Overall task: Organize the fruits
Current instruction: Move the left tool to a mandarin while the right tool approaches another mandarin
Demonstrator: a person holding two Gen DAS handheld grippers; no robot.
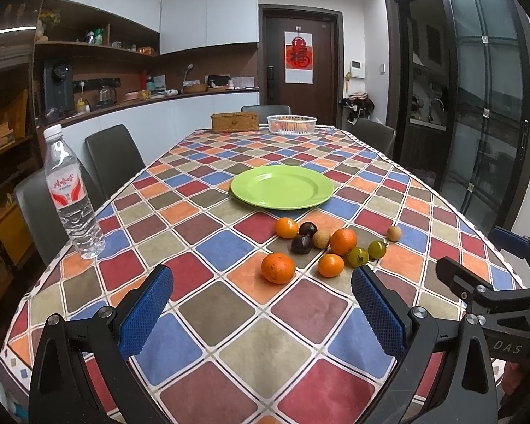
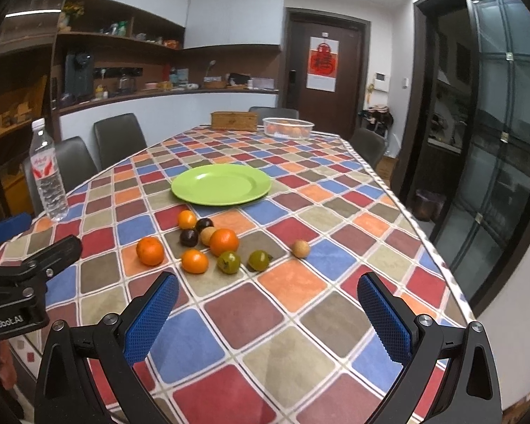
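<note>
Checkered tablecloth (image 1: 208, 321) spreads under both tools. Left gripper (image 1: 261, 312) and right gripper (image 2: 268, 312) hover with jaws wide apart, empty. Ahead of the fingertips lie scattered tangerines (image 1: 278, 268), green tomatoes (image 2: 229, 262) and longans (image 2: 300, 248); beyond them, an empty green plate (image 1: 282, 186).

A home dining room: a long table (image 1: 251, 318) with chairs (image 1: 115, 157), kitchen shelves (image 1: 95, 47) at 10 o'clock, a front door (image 1: 300, 63) at 12.

On the tabletop (image 1: 229, 353), the fruits (image 1: 321, 243) cluster just at 6 o'clock of the plate (image 1: 282, 186); bottle (image 1: 72, 194) at 9; basket (image 1: 292, 124) and box (image 1: 234, 122) far at 12.
</note>
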